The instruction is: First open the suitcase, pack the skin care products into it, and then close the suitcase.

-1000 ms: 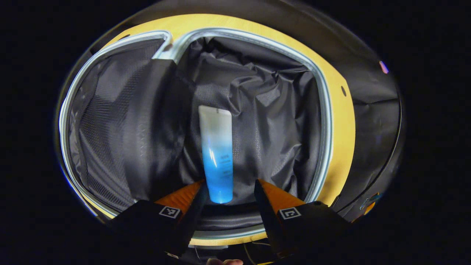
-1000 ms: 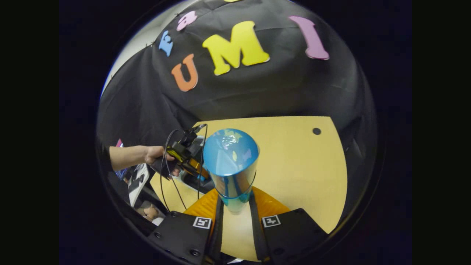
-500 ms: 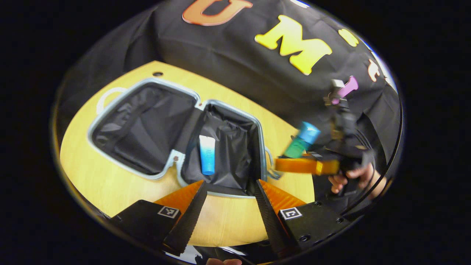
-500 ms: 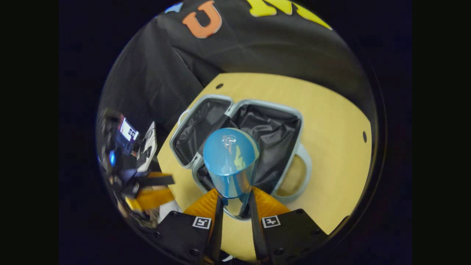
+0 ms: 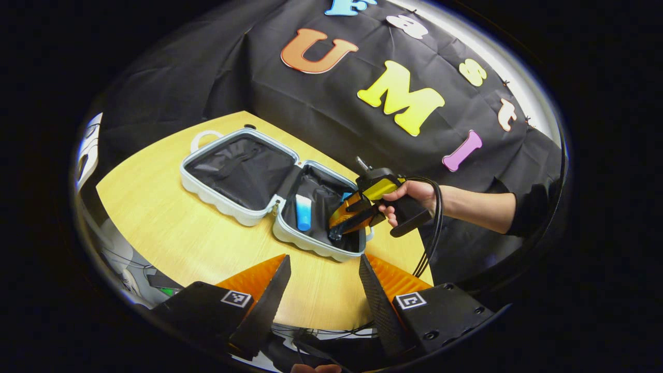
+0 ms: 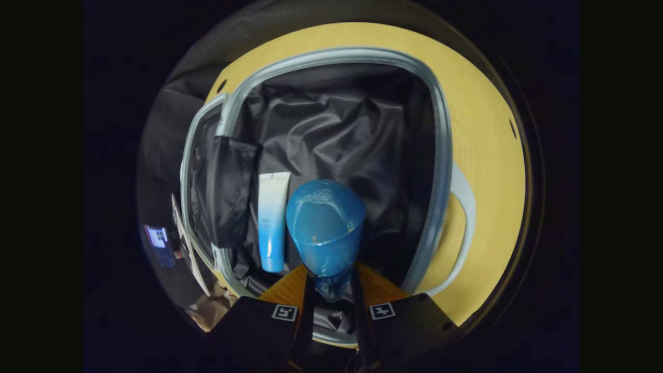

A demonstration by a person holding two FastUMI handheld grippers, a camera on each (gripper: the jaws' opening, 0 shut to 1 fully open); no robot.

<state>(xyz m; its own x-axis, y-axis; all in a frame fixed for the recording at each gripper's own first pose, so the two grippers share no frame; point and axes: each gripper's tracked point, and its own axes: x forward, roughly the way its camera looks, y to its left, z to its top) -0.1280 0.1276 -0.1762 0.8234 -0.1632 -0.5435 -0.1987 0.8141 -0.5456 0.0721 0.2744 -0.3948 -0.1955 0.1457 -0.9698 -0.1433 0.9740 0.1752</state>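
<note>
The light grey suitcase (image 5: 235, 210) lies open on the wooden table, both halves lined in black fabric. A white-and-blue tube (image 5: 303, 212) lies in its right half. My left gripper (image 5: 323, 290) is open and empty, held back over the table's near edge. My right gripper (image 6: 330, 298) is shut on a blue bottle (image 6: 325, 225) and hangs just over the right half's lining, beside the tube (image 6: 272, 220). In the left gripper view, the right gripper (image 5: 344, 225) dips into that half, held by a hand (image 5: 409, 197); the bottle there is mostly hidden behind it.
The suitcase's pale handle (image 6: 463, 207) sticks out on the side toward the table edge. Bare table (image 5: 171, 233) lies in front of the suitcase. Cables trail from the right gripper (image 5: 430, 243) and below the table's near edge.
My left gripper pulled back and up from inside the suitcase, leaving the tube lying there. My right gripper carried the blue bottle over the table and down into the suitcase's right half.
</note>
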